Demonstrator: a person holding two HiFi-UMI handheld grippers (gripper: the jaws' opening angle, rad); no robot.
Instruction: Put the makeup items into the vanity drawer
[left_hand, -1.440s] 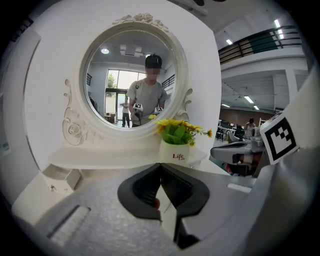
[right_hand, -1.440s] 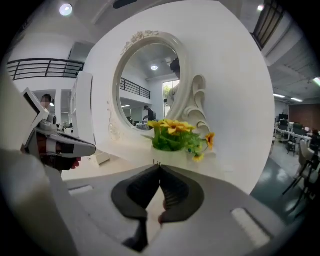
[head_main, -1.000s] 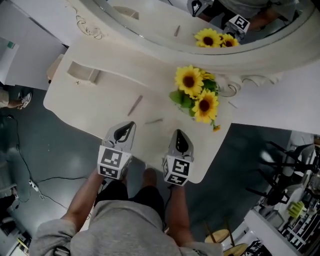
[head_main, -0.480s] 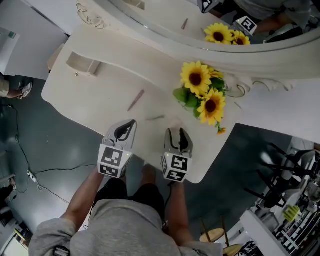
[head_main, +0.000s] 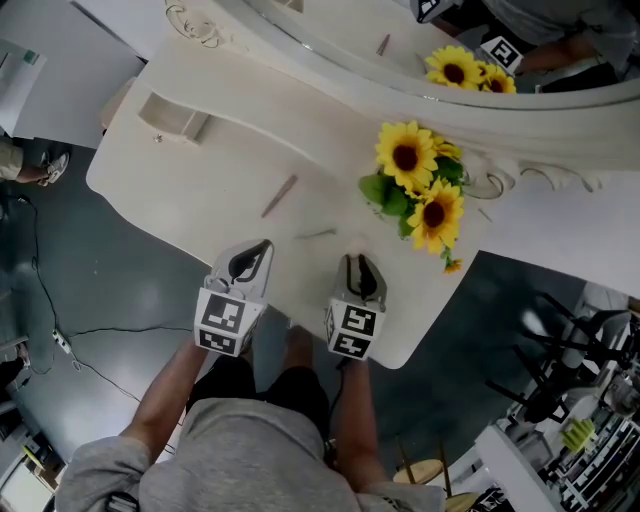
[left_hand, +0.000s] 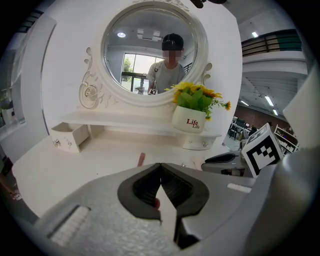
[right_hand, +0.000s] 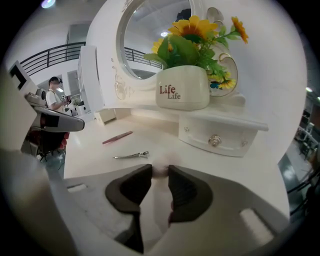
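makeup items: three counted, all on the worktop (head_main: 190, 195), none in a drawer yet.

- item 1: pink stick (head_main: 279, 195), lying loose mid-worktop, far of the left gripper. untouched.
- item 2: slim metal clip (head_main: 316, 235), lying flat just right of the stick, between the two grippers and a little far of them. untouched.
- item 3: small pale pinkish piece (right_hand: 159, 171), too blurred to name, at the near right of the worktop. it sits between the jaw tips of the right gripper (head_main: 361, 265).

holders:
- open drawer (head_main: 172, 118): small, pulled out at the far left under the mirror shelf. nothing shows inside it.
- closed drawer (right_hand: 215, 140): small, with a knob, at the far right below the sunflower pot (right_hand: 182, 87).

grippers:
- right: jaws have just been closing and stand at a narrow gap that the pale piece fills, touching both sides. it looks like a fresh pinch, with the piece still down on the worktop.
- left gripper (left_hand: 160, 170): jaws together at the tips and holding nothing, poised over the near edge of the worktop.

progress: early. the first pick is under way and no item is stowed. left to do: carry the pale piece to a drawer, then collect the stick and the clip. the open drawer lies well apart to the far left, and the nearer right one would need opening first.
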